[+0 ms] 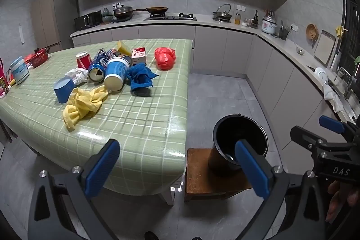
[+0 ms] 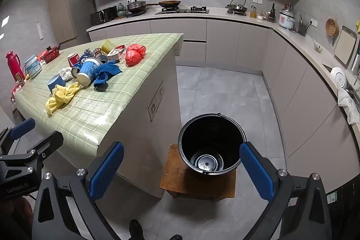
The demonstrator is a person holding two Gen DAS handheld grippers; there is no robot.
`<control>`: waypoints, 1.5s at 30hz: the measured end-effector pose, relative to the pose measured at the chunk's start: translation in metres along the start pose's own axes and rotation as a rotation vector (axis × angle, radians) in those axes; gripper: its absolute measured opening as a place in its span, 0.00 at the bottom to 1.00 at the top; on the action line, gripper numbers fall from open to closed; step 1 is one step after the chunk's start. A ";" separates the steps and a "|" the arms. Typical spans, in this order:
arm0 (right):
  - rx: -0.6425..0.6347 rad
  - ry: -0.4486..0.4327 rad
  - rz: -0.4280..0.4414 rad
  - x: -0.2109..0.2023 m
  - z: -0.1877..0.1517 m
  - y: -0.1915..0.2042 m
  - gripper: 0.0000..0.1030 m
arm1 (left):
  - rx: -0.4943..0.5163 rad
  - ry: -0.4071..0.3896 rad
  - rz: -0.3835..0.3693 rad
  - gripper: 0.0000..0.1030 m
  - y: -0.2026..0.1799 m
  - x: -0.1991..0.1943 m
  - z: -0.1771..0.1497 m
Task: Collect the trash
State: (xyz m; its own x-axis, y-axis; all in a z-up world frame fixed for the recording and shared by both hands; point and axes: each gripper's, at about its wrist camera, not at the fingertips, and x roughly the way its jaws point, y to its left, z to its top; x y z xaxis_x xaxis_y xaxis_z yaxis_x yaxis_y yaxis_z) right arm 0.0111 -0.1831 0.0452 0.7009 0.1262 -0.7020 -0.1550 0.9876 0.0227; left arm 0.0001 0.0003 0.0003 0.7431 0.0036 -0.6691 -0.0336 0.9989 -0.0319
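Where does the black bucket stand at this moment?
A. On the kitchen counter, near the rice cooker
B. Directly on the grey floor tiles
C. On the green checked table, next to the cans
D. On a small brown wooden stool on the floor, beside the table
D: the black bucket stands upright on the small brown wooden stool, on the floor beside the green checked table; it looks empty inside.

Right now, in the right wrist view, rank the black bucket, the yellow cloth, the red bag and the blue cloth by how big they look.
1. Black bucket, though it's nearest.
2. Yellow cloth.
3. Blue cloth and red bag: too alike to rank.
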 end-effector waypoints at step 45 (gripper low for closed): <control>-0.009 -0.022 0.004 -0.015 0.000 0.001 1.00 | 0.003 -0.015 0.002 1.00 -0.002 -0.012 0.008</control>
State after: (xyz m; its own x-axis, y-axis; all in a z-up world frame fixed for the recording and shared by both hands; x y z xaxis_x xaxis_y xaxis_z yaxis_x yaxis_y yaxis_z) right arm 0.0005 -0.1836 0.0560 0.7157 0.1318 -0.6859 -0.1638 0.9863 0.0186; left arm -0.0035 -0.0014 0.0146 0.7527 0.0059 -0.6583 -0.0329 0.9990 -0.0287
